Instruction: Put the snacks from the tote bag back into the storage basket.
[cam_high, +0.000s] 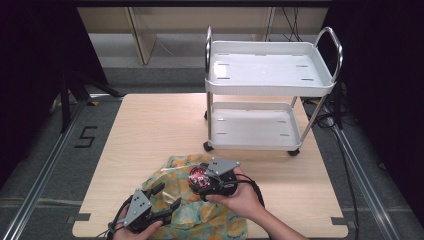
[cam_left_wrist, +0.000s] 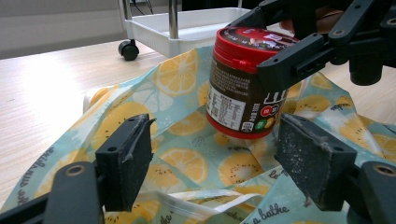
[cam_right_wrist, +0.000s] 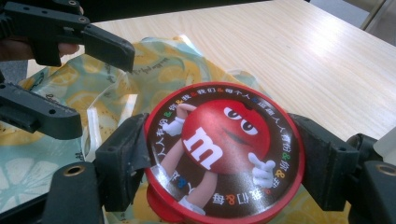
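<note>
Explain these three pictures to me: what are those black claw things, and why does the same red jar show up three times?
A person holds a hand tool in each hand. One camera looks down from above; one rides on each tool. The right tool clamps the red lid of a candy jar, holding it over a lemon-print bag on the wooden table. The left tool waits open beside the bag. Its own camera sees the jar from the side. A white two-shelf cart stands at the table's far side.

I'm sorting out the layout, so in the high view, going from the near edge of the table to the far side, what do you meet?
Left tongs → right tongs holding the red-lidded candy jar over the lemon-print bag → bare table → white two-shelf cart.
</note>
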